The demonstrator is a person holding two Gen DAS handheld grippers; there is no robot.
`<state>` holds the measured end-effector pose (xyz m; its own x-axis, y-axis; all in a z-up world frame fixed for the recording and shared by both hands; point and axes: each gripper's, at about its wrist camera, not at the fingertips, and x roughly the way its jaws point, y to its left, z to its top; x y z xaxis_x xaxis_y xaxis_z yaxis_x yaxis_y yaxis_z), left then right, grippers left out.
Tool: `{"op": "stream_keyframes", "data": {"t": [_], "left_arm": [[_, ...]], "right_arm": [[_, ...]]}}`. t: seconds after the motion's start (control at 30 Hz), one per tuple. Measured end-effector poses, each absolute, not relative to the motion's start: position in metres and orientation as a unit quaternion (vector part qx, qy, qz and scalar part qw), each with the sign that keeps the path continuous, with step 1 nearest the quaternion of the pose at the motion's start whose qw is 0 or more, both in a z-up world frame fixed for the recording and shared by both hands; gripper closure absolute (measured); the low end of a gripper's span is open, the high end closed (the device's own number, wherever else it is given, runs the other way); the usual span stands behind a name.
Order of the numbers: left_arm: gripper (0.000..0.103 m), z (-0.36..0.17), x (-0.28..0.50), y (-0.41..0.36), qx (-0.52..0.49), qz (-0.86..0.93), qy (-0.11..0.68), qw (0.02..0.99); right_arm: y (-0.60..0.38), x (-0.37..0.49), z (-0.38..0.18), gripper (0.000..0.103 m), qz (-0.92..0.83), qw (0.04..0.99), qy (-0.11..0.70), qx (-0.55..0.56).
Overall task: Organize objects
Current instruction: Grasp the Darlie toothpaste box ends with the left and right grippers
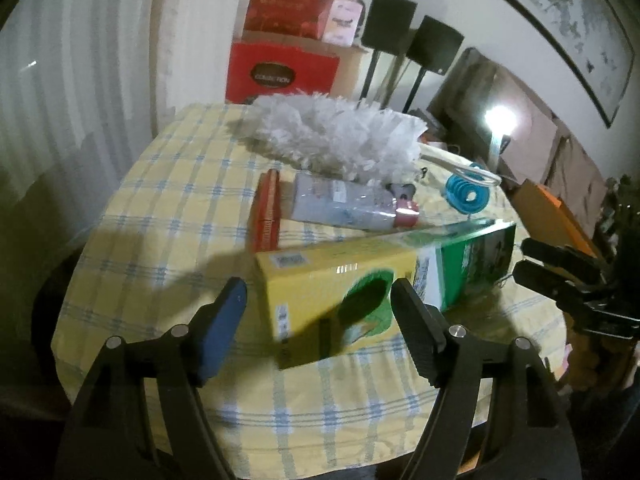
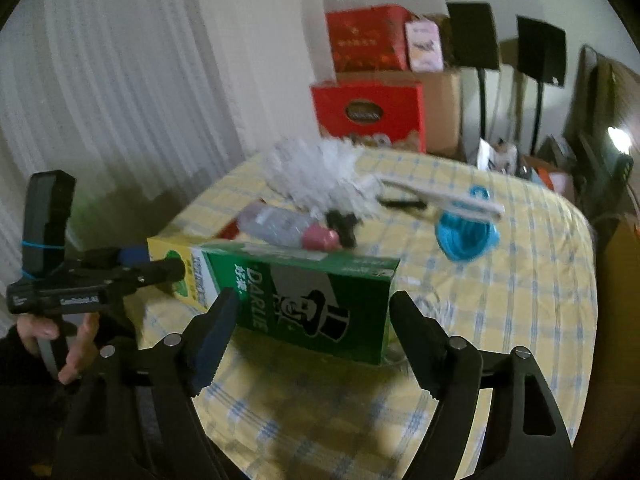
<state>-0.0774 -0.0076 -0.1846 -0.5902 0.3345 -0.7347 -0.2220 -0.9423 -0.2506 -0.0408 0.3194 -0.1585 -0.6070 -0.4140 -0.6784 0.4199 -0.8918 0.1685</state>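
Room: bare yellow-checked cloth tabletop (image 1: 160,208) toward near edge | Box: long yellow-green cardboard toothpaste box (image 1: 360,276) lies flat between both spread, empty hand-held grippers — left (image 1: 318,308), right (image 2: 314,312).

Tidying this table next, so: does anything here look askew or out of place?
Nothing is spilled or damaged. The toothpaste box lies on its side, slanted across the checked tablecloth, and the duster's handle rests across the blue coil.
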Motion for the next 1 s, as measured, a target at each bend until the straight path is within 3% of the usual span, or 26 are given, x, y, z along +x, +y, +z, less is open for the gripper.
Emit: {"op": "stream_keyframes", "data": {"t": [0.17, 1.0], "left_arm": [[0.021, -0.184, -0.080, -0.019, -0.429, 0.887, -0.071, 0.157], [0.017, -0.211, -0.108, -0.004, -0.480, 0.852, -0.124, 0.170]], "right_arm": [[0.329, -0.043, -0.167, 0.023, -0.901, 0.190, 0.013, 0.388], [0.323, -0.105, -0.192, 0.019, -0.869, 0.204, -0.082, 0.443]]}}
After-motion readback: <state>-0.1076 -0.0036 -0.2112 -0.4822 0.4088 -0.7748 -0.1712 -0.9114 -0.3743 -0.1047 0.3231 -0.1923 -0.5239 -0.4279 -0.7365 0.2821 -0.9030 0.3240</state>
